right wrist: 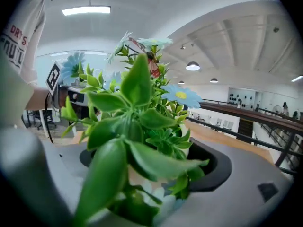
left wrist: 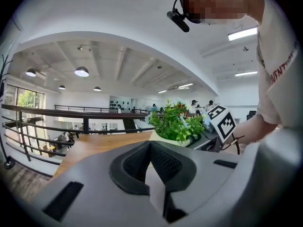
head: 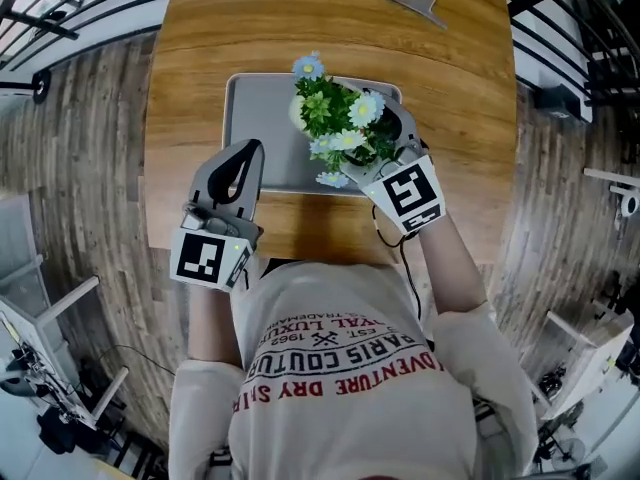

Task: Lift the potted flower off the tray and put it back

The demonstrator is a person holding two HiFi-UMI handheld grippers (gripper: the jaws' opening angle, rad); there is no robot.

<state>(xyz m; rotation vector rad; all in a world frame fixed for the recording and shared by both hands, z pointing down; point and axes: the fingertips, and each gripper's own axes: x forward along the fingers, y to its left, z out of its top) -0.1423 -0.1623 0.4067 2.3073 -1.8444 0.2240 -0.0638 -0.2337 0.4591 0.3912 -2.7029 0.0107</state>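
The potted flower (head: 340, 123), green leaves with pale blue and white blooms, is over the right part of the grey tray (head: 255, 118). My right gripper (head: 380, 140) is shut on the pot from the near right side. In the right gripper view the leaves (right wrist: 137, 122) fill the space between the jaws and hide the pot; whether it rests on the tray I cannot tell. My left gripper (head: 245, 153) is shut with nothing in it, its tip over the tray's front left edge. The left gripper view shows its shut jaws (left wrist: 150, 148) with the flower (left wrist: 177, 122) beyond.
The tray lies on a wooden table (head: 300, 28). A small metal clip (head: 420, 6) sits near the table's far right. Railings and a wood floor surround the table. The person's torso is at the table's near edge.
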